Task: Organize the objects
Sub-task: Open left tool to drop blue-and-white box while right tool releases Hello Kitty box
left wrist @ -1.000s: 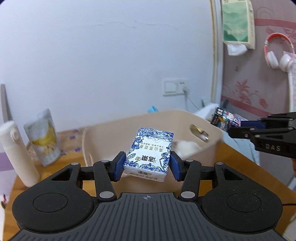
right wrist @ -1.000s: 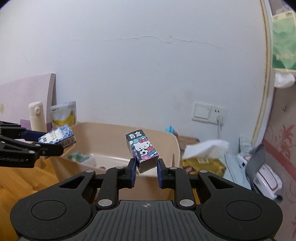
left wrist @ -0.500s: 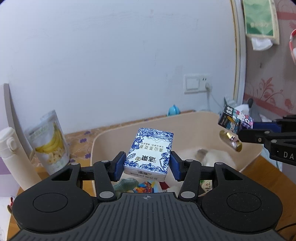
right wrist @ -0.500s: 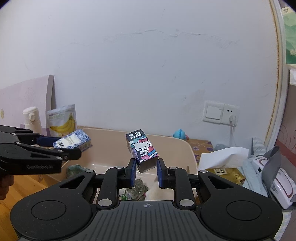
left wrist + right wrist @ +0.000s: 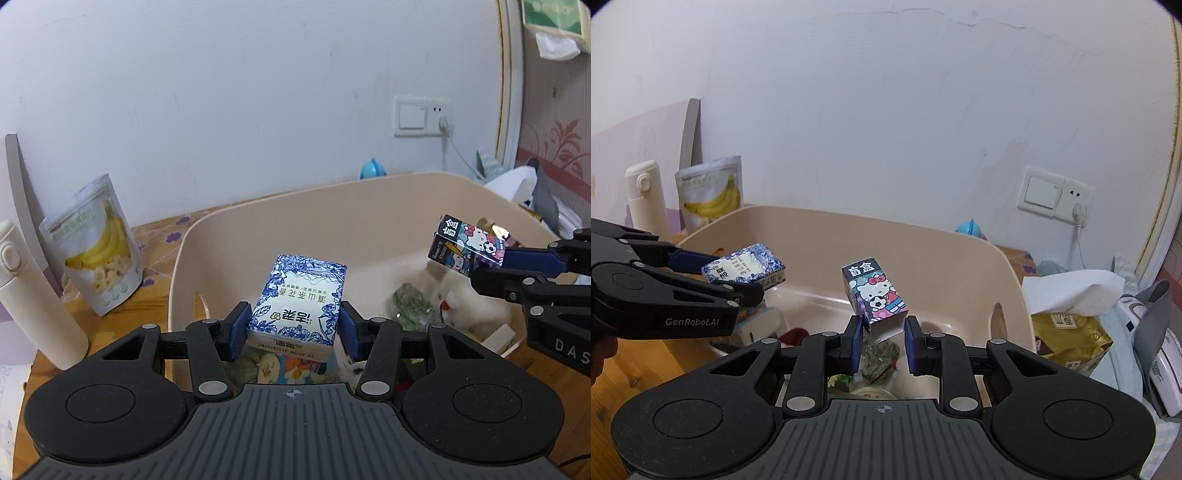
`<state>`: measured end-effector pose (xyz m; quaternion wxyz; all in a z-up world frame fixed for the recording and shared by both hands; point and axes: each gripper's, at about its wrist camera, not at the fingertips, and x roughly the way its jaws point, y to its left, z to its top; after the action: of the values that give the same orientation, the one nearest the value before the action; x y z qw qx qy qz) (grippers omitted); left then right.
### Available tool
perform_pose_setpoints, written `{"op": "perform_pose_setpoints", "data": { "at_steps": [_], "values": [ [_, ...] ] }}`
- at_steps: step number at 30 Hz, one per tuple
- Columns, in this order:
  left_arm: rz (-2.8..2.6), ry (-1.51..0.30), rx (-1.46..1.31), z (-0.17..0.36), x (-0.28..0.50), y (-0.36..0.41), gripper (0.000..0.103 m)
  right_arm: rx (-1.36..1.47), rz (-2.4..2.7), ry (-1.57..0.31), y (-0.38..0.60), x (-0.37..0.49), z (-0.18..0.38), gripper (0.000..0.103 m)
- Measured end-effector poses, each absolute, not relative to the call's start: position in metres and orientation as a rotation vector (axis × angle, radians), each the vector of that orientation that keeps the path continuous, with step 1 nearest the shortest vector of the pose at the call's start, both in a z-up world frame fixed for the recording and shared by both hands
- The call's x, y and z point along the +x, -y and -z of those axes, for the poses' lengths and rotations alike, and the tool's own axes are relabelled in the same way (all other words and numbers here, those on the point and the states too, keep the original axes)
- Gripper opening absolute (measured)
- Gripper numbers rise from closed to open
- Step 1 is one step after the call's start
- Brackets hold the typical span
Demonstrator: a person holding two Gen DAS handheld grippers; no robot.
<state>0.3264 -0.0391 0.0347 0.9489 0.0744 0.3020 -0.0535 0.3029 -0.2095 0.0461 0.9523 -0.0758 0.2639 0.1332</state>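
My left gripper is shut on a blue-and-white patterned tissue pack, held flat above the near left part of a beige plastic tub. My right gripper is shut on the lower end of a small cartoon-cat box, which tilts left over the tub. In the right wrist view the left gripper and the tissue pack hang over the tub's left side. The cartoon-cat box also shows at the right of the left wrist view. Several items lie in the tub, partly hidden.
A white thermos and a banana-chip bag stand left of the tub on the wooden table. A gold tissue box with a white tissue sits right of the tub. A white plush and a green packet lie inside. The wall stands close behind.
Both grippers have moved forward from the tub's near edge to above its inside, each still holding its item. More of the tub's contents now shows below them.
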Motion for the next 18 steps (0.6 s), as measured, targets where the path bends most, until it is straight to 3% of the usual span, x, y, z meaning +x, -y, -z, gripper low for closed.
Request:
{"op": "perform_pose_setpoints", "data": {
  "at_steps": [4, 5, 8, 10, 11, 15, 18],
  "values": [
    [0.121, -0.638, 0.125, -0.032, 0.330, 0.036, 0.053, -0.165, -0.260, -0.551, 0.210, 0.303, -0.046, 0.024],
    [0.125, -0.637, 0.126, -0.033, 0.330, 0.036, 0.053, -0.162, -0.257, -0.553, 0.211, 0.303, -0.047, 0.032],
    [0.122, -0.620, 0.144, -0.035, 0.326, 0.038, 0.054, -0.161, -0.254, -0.554, 0.211, 0.301, -0.050, 0.043],
    [0.127, -0.617, 0.146, -0.037, 0.323, 0.039, 0.076, -0.163, -0.244, -0.553, 0.210, 0.299, -0.053, 0.048],
    [0.122, -0.615, 0.138, -0.038, 0.321, 0.038, 0.080, -0.163, -0.241, -0.553, 0.210, 0.297, -0.054, 0.053],
    [0.106, -0.595, 0.135, -0.045, 0.311, 0.039, 0.083, -0.147, -0.226, -0.546, 0.212, 0.289, -0.061, 0.073],
    [0.093, -0.585, 0.128, -0.051, 0.304, 0.037, 0.086, -0.135, -0.197, -0.548, 0.216, 0.284, -0.068, 0.079]
  ]
}}
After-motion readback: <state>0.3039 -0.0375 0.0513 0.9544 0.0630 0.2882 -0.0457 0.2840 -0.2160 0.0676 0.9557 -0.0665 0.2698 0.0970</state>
